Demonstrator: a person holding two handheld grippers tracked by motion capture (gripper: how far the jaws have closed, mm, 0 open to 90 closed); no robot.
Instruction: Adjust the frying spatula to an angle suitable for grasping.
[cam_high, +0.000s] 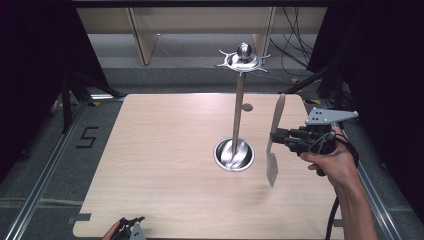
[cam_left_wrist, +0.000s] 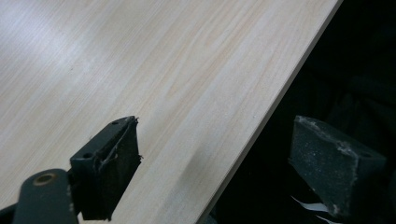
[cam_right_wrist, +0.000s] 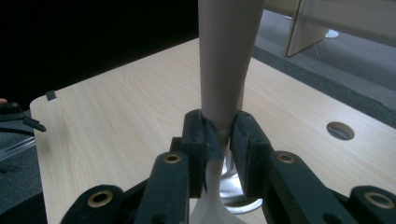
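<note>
A: What is the right gripper (cam_high: 278, 136) carrying?

B: A wooden spatula (cam_high: 273, 145), held upright in the air to the right of the steel utensil stand (cam_high: 237, 107), blade end down and handle tip up. It hangs clear of the table (cam_high: 165, 165).

A: How would you expect it to handle?

B: Light and stiff, I'd judge, with no give in it. Smooth wood, so it could swivel or slip if the clamp is loose. It's not fragile.

A: And the hold?

B: In the right gripper view the fingers (cam_right_wrist: 198, 140) are clenched on the narrow neck, where the handle tapers toward the blade. That seems a sound spot: slim enough to clamp firmly. The long handle above may want to tip, though.

A: The left gripper (cam_high: 131, 226)?

B: It sits at the table's near edge. Its fingers (cam_left_wrist: 114, 161) are spread wide, released, with nothing between them.
</note>
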